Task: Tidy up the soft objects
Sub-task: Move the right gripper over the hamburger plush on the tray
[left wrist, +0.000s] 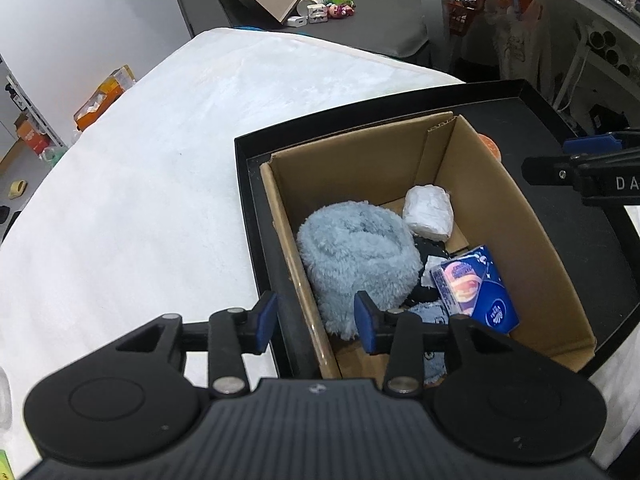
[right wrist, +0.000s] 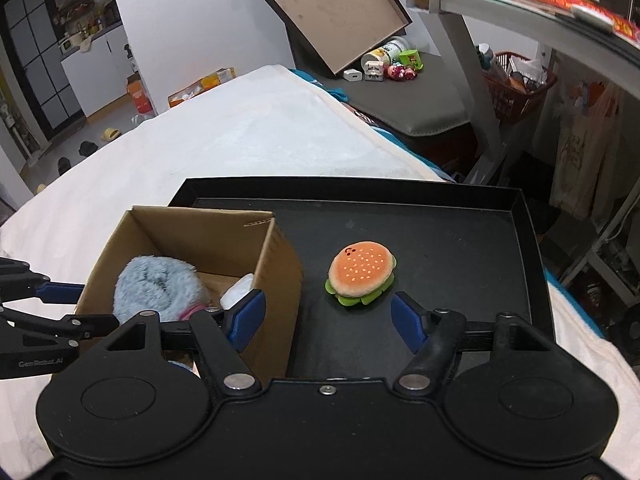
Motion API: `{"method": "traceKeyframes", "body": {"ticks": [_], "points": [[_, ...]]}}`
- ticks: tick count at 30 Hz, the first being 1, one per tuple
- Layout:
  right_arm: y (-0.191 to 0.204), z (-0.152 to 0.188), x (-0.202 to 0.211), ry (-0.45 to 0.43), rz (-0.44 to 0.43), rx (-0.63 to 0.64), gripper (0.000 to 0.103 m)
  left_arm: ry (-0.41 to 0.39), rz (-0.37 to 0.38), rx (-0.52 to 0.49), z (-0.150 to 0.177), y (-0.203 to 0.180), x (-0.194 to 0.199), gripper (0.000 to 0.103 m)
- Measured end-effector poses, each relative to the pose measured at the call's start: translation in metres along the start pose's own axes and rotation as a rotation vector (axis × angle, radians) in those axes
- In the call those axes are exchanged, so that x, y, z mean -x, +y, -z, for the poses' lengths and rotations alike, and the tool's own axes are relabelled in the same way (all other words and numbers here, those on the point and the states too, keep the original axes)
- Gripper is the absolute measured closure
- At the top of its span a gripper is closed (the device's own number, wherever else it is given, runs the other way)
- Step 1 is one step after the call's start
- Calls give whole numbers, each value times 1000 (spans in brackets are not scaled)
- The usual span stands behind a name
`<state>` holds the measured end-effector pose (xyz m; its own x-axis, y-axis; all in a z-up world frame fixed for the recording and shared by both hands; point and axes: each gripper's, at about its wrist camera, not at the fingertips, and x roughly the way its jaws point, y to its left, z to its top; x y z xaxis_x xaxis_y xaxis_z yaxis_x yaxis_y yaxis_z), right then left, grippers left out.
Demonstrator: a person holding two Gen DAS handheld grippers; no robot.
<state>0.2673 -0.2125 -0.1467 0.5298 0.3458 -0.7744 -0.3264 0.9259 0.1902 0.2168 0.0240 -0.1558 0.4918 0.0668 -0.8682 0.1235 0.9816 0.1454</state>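
A cardboard box stands in a black tray on a white bed. In it lie a fluffy light-blue plush, a white wrapped pack and a blue tissue pack. My left gripper is open, its blue pads straddling the box's near-left wall without pressing it. A burger plush lies on the tray floor right of the box. My right gripper is open just short of the burger, its left finger over the box's corner.
The white blanket spreads left of the tray. Beyond the bed are a grey bench with small toys, a tilted brown lid, a red basket and a metal shelf frame.
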Motion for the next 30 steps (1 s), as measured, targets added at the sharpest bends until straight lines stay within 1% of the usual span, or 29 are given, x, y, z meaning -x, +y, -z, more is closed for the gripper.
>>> {"method": "traceKeyframes", "body": {"ticks": [9,14,18,21,23,30], "points": [[-19,-2,-20,13,-32,-37,35,7,-36,-12,-12,-6,-7,59],[-29,-1,-30,15,-54,-59,35,3,-68,-16,-19,-9,-11,53],[-37,-1,-39,22,-73,-80,35,2,-94,-33,-23,-15,-15,51],[-43,0,-45,26,-85,-95,35,-2,-114,-45,-27,-18,-16,47],[-46,0,-50,29,-96,-103,35,-4,-119,-47,-29,-19,-18,45],[-53,-2,-64,29,-124,-118,35,11,-126,-46,-35,-23,-23,45]]}}
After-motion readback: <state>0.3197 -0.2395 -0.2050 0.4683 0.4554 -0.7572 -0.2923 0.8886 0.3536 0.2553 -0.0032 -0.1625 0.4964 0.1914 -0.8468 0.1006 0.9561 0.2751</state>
